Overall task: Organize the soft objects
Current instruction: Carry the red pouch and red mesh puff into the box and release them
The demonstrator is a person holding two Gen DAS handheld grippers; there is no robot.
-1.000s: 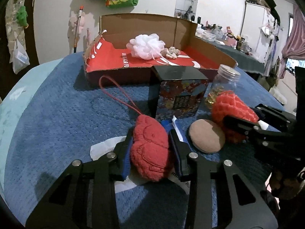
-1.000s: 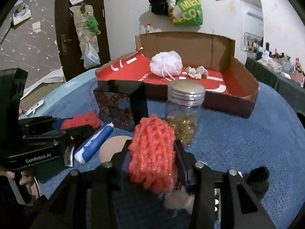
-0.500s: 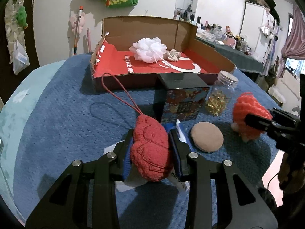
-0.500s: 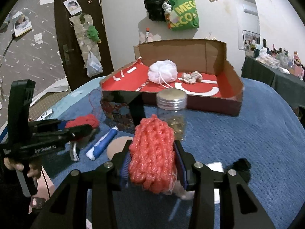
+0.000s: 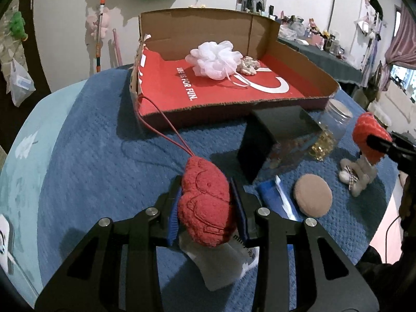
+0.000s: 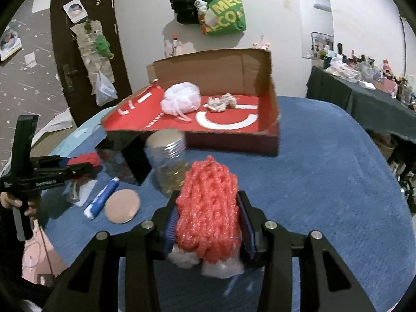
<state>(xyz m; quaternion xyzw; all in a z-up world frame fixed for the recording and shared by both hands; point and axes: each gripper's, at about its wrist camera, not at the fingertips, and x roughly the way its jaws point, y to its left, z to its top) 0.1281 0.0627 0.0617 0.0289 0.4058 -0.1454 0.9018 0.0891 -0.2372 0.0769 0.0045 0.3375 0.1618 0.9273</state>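
1. Left gripper (image 5: 205,202) is clenching the red plush charm (image 5: 205,205); I'm now carrying it clear of the blue mat (image 5: 91,161), cord (image 5: 161,114) trailing toward the cardboard box (image 5: 273,36).
2. Box is looming closer than a second ago; white pouf (image 5: 213,59) is already sitting inside.
3. Right gripper (image 6: 208,221) is gripping the red knitted toy (image 6: 208,208), also lifted off the mat.
4. Both soft items airborne, so I'm reckoning drop-off comes next.
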